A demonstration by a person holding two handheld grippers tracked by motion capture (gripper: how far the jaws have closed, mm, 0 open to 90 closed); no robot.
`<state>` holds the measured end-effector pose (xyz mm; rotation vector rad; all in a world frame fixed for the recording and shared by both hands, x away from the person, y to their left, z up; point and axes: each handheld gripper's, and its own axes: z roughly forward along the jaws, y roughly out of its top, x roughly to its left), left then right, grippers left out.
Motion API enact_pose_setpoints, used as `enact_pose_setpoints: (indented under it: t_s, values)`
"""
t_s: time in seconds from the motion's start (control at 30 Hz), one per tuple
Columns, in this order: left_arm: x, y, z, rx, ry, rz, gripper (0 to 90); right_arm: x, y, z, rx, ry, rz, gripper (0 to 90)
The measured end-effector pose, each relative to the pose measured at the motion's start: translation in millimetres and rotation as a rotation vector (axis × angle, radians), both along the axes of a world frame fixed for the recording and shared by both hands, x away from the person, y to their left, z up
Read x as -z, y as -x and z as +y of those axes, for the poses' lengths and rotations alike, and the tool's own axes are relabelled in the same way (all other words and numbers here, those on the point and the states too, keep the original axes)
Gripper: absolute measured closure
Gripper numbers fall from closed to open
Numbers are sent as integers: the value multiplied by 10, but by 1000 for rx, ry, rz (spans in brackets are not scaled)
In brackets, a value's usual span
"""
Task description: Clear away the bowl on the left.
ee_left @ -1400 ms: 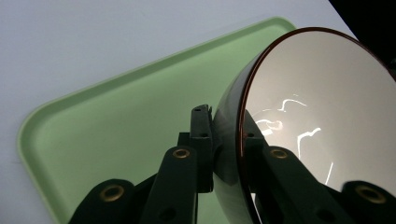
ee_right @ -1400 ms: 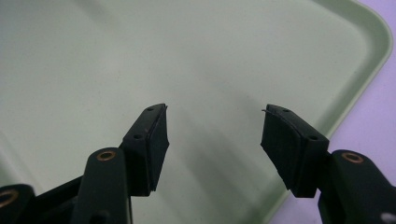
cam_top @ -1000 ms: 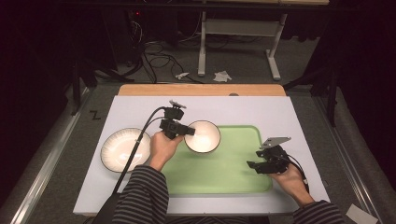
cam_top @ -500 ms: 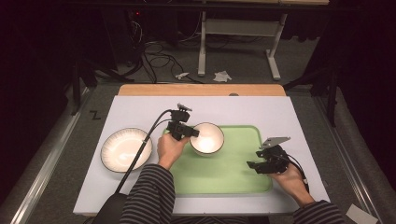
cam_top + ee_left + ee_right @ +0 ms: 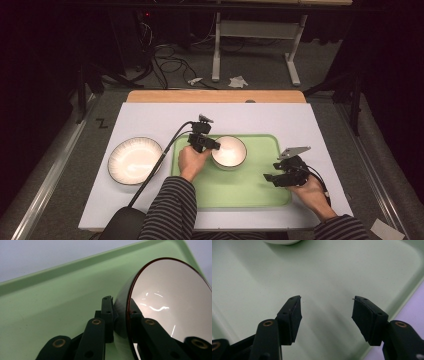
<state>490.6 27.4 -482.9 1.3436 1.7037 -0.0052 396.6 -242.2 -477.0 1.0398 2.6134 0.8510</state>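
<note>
A: High view first. Left gripper (image 5: pixel 214 145) pinches the near-left rim of the small bowl (image 5: pixel 229 151), which now sits at the upper left of the green tray (image 5: pixel 240 187). A second ago that bowl was further left, hanging over the tray's edge, and looked higher; it's been carried inward and lowered.

B: Other stuff?

A: Ribbed plate (image 5: pixel 135 160) on the white bench (image 5: pixel 150 120) left of the tray, apart from it. Right gripper (image 5: pixel 270 178) is parked over the tray's right side, same spot as before.

B: Left gripper view?

A: Fingers (image 5: pixel 108 312) clamp the bowl's (image 5: pixel 170 297) wall, one outside, one inside the dark rim. Bowl looks tilted toward the camera; can't tell if its base touches the tray (image 5: pixel 50 302).

B: Right gripper view?

A: Fingers (image 5: pixel 292 317) spread wide, nothing between them, just tray floor (image 5: pixel 342 270) beneath. Bowl's base (image 5: pixel 282 242) peeks in at the top.

B: Meaning?

A: I'd say the placing is nearly done; release comes next.
</note>
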Motion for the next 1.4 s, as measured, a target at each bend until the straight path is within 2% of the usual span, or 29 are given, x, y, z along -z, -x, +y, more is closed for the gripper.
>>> enact_pose_setpoints:
  t_s: [0.2, 0.3, 0.33, 0.37, 0.4, 0.5, 0.57, 0.77, 0.93, 1.07, 1.4]
  values:
    - [-39, 7, 34, -13, 14, -30, 782, -3, -3, -24, 5, -8, 12, 415]
    - [-43, 33, 31, -2, -10, -34, 739, 0, -9, -17, 6, -5, 12, 415]
    - [-40, 36, 32, -3, -17, -38, 713, 5, -9, -12, 2, -4, 10, 414]
    - [-32, 38, 36, -4, -26, -39, 646, 5, -2, -6, -1, 2, 10, 415]
    - [-25, 42, 46, 0, -33, -42, 646, 5, -2, -6, -1, 2, 10, 415]
    - [-43, 53, 91, 9, -24, -72, 592, 11, -2, -2, -3, 2, 9, 414]
    - [-66, 49, 125, 19, -16, -75, 541, 17, -9, -8, -6, 12, 16, 413]
    - [-191, 57, 207, 4, 18, -113, 474, 15, 1, -6, 0, 12, 25, 412]
    - [-269, 105, 256, 24, 2, -138, 447, 14, 0, -9, -2, 15, 21, 412]
    - [-315, 188, 261, 48, -62, -187, 447, 8, -12, -48, 11, -2, 21, 412]
    - [-497, 325, 359, 73, -83, -235, 434, 11, -12, -46, 11, 3, 19, 410]
